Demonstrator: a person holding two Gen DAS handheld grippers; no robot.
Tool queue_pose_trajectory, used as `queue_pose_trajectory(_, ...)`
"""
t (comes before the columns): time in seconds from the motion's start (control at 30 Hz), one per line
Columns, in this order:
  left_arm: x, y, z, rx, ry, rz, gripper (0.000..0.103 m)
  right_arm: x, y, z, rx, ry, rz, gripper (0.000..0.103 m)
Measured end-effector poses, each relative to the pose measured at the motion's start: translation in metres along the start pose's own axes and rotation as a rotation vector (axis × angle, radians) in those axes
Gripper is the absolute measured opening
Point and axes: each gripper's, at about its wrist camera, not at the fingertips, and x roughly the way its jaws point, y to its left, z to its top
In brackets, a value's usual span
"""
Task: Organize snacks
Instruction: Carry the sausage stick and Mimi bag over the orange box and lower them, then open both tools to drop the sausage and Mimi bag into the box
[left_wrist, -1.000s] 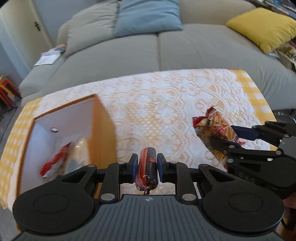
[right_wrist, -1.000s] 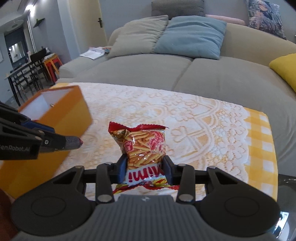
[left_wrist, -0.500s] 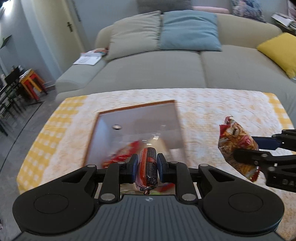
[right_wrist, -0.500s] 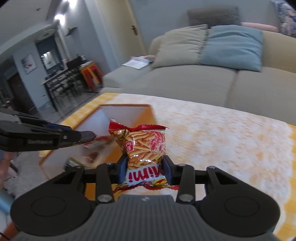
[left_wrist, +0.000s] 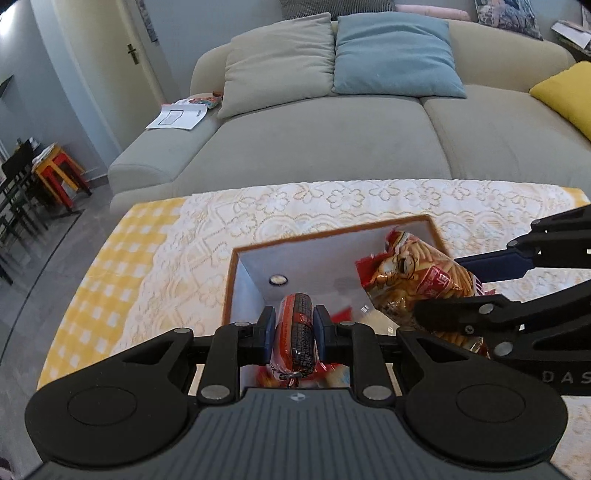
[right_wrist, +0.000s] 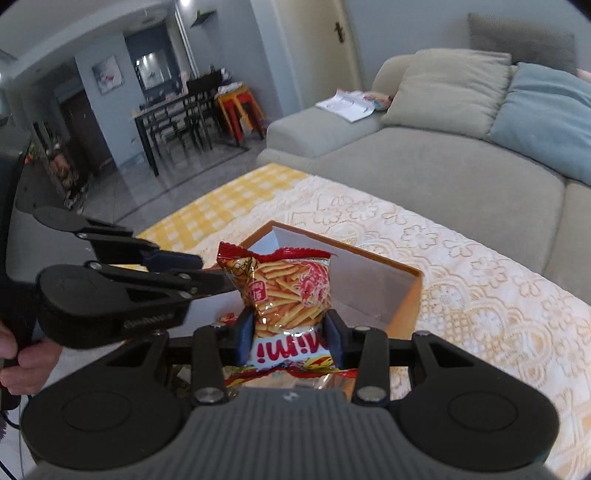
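Snacks hang above the orange box (left_wrist: 430, 221) on the table (left_wrist: 155, 266): the left gripper (left_wrist: 294, 334) clamps a red sausage stick (left_wrist: 297, 332), the right gripper (right_wrist: 290, 338) grips a Mimi chip bag (right_wrist: 288, 291).

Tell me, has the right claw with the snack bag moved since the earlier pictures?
Yes. The right claw, shut on the snack bag, went from over the bare lace tablecloth leftward to above the open orange box.

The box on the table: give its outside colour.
Orange box, white inside; clearest in the right wrist view.
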Motion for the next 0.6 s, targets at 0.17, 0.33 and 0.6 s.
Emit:
queue_pose_trajectory(0.17, 0.033, 0.007, 0.009, 0.002, 0.034, 0.007, 0.024, 0.038, -0.008, 0.016, -0.052, 0.073, -0.056, 0.039)
queue_pose_trajectory(0.33, 0.061, 0.005, 0.009, 0.019, 0.075, 0.003, 0.024, 0.064, -0.008, 0.021, -0.115, 0.123, -0.08, 0.039)
queue_pose_trajectory(0.6, 0.083, 0.008, 0.002, 0.014, 0.131, -0.017, 0.025, 0.094, -0.007, 0.017, -0.175, 0.21, -0.096, 0.039)
